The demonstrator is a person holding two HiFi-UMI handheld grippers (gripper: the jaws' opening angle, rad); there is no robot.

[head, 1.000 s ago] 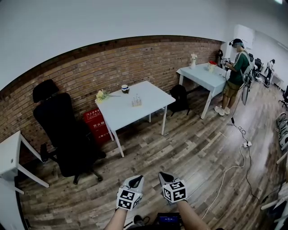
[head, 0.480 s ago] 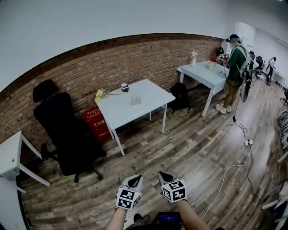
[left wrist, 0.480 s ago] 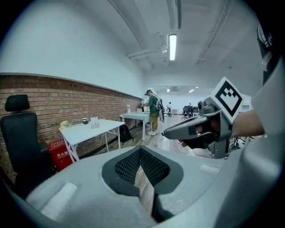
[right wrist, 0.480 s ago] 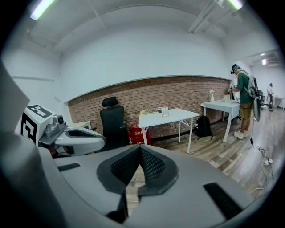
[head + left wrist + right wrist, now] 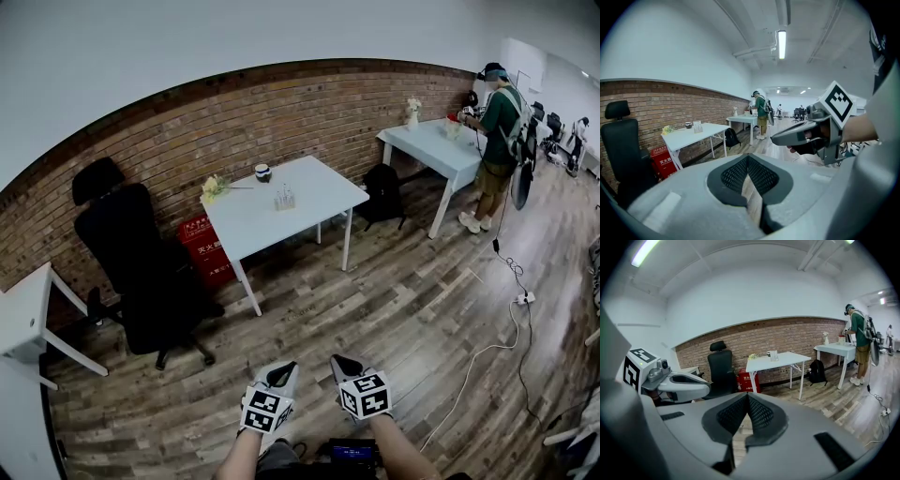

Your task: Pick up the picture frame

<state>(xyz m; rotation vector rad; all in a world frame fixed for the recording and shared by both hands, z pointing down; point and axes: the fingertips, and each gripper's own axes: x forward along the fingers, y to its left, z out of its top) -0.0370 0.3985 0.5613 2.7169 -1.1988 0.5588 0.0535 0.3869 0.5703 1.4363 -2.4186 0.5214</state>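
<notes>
left gripper (image 5: 283, 373) and right gripper (image 5: 343, 367) were held low over the wooden floor (image 5: 403, 300), fingers of both clenched on nothing, picture frame (image 5: 285, 197) seen upright on the white tabletop (image 5: 258, 225), well apart from both

The frame (image 5: 284, 197) is a small, pale, partly see-through piece standing upright near the middle of the white table (image 5: 323, 192), which stands against the brick wall (image 5: 187, 141). It stands by itself, apart from the dark cup (image 5: 262, 172) and the flowers (image 5: 214, 187) at the table's wall side, and it is too small to make out its picture
</notes>
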